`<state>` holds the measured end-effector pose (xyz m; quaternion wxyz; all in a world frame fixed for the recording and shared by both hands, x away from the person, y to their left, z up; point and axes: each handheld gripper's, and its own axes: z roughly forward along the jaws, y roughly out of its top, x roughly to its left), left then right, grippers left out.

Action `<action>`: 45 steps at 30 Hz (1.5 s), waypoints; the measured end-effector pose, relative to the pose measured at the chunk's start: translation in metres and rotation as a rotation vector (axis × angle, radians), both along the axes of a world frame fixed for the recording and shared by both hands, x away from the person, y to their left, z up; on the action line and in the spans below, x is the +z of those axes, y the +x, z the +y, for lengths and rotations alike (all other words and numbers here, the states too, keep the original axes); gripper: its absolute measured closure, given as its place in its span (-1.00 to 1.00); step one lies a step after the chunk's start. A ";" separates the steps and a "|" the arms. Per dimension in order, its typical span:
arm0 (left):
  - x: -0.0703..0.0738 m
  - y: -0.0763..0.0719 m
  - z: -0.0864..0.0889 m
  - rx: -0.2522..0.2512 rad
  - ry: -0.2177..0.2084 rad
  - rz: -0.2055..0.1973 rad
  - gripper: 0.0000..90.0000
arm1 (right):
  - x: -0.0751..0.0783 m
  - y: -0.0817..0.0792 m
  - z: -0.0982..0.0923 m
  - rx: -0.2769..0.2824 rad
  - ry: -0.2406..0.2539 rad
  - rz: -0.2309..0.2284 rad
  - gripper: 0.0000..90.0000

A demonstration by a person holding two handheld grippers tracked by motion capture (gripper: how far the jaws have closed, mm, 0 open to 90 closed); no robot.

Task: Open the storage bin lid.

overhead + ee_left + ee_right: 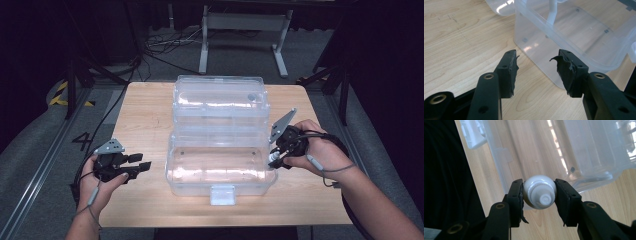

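A clear plastic storage box stands open mid-table, its lid tipped back behind it. My right gripper hovers at the box's right end, shut on a small white bottle whose ribbed cap and nozzle face the camera; both pads press its sides. In the high view the bottle peeks out just beside the box wall. My left gripper rests low on the table left of the box, open, with only bare wood between its jaws. The box corner lies just ahead of them.
The wooden table has free room left and right of the box. A white latch tab juts from the box's front. Beyond the far edge are a metal frame, cables and dark stands on the floor.
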<state>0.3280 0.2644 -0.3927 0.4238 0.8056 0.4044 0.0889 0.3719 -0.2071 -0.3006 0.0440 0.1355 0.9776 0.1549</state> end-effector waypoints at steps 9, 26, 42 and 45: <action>0.000 0.000 0.000 -0.004 0.002 -0.001 0.14 | -0.017 0.006 0.009 0.068 -0.044 0.025 0.33; -0.001 0.000 0.000 0.001 -0.003 0.006 0.14 | -0.053 0.012 0.028 0.126 -0.088 0.072 0.33; -0.003 0.000 -0.001 -0.001 0.003 0.009 0.14 | -0.083 0.020 0.037 0.152 -0.153 0.101 0.33; -0.003 0.001 0.000 -0.002 0.003 0.008 0.14 | -0.087 0.021 0.038 0.166 -0.164 0.100 0.33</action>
